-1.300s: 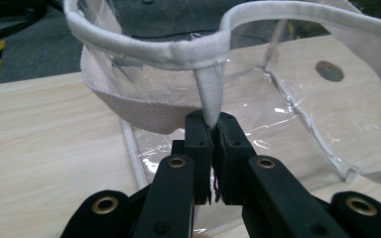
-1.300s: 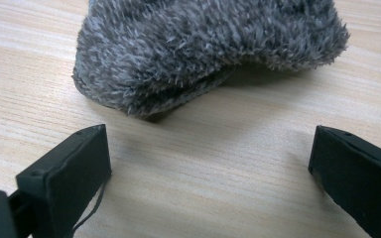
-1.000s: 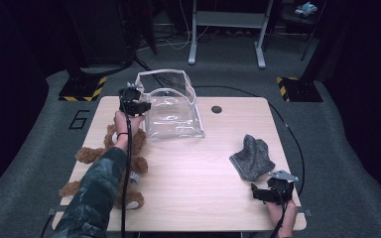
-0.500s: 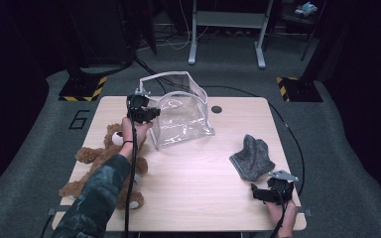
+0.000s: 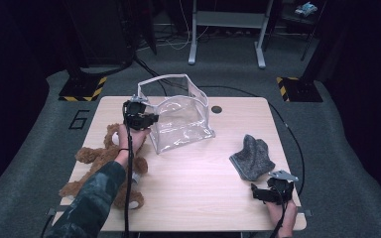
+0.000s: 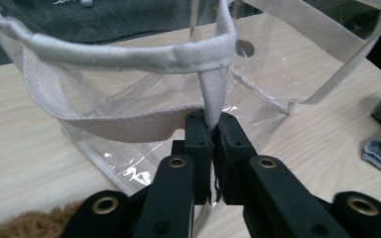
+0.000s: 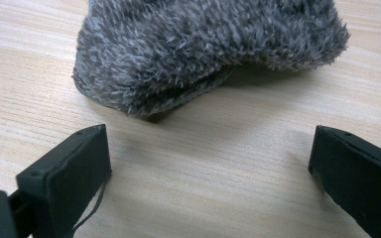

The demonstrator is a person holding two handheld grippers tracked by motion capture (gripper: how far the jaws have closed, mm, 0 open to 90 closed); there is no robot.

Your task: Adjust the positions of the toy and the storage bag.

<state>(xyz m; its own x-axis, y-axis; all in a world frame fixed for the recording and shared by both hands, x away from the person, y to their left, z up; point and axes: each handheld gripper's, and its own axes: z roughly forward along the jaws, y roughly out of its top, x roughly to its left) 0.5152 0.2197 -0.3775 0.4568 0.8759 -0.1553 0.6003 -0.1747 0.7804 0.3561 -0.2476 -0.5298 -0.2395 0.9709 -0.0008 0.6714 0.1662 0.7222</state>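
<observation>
Bag strap (image 6: 213,94) pinched between left gripper (image 6: 213,130) fingers, just easing apart; clear bag (image 5: 181,116) beyond; right gripper (image 7: 208,163) fingers wide open, grey cloth (image 7: 208,49) just ahead on worktop (image 5: 193,183)

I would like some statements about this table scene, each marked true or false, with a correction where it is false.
1. The left gripper is shut on the white trim of the clear bag. True; its jaws have just been opening a little, yet the trim is pinched between them.
2. The right gripper holds the grey cloth. False: its jaws stand open on the bare table, the cloth just beyond them.
3. The teddy bear lies inside the bag. False: it lies on the table beside the bag, under the person's left forearm.
4. The bag stands with its mouth open upward. True.
</observation>
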